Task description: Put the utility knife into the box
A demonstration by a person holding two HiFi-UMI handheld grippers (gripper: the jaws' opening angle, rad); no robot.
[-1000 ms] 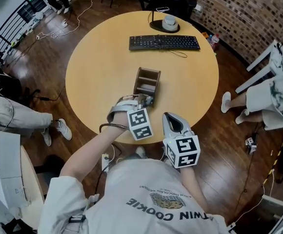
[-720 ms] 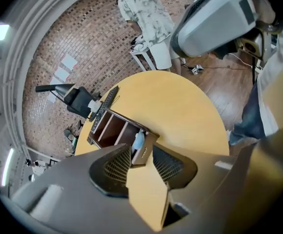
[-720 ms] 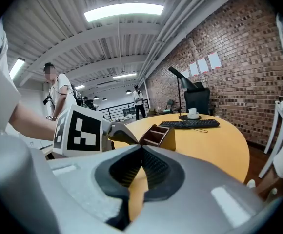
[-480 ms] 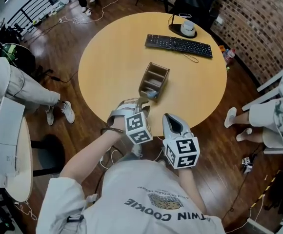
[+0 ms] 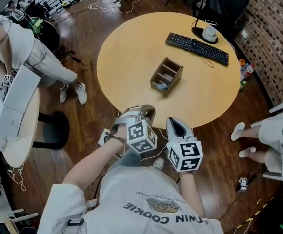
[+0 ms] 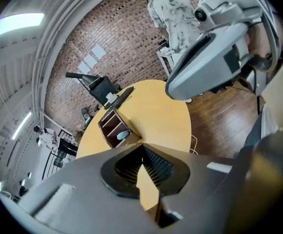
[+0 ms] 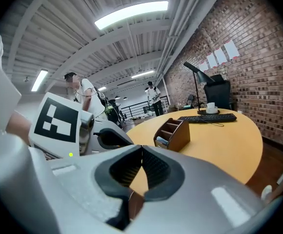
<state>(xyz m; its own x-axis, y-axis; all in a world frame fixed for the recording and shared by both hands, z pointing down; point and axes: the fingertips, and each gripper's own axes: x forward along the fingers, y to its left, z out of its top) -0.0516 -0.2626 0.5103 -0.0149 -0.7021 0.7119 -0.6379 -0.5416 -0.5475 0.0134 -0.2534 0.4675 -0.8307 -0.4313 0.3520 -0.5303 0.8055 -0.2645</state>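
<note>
Utility knife point(image 5: 161, 87), a pale blue-grey sliver, seems already in the lower-left end compartment of the brown wooden divided box point(image 5: 168, 73) at upper centre, so little looks left: my left claw point(image 6: 141, 146) has just closed on nothing, my right claw point(image 7: 141, 150) sits shut and empty.

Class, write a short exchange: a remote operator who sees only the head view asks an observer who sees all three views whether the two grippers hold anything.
Operator: Does either gripper hold anything?
Observer: Not the left. In its own view the left gripper has just closed its jaws, with nothing between them.
Operator: And the other one?
Observer: The right gripper is shut too. Its own view shows the pads together and empty.
</note>
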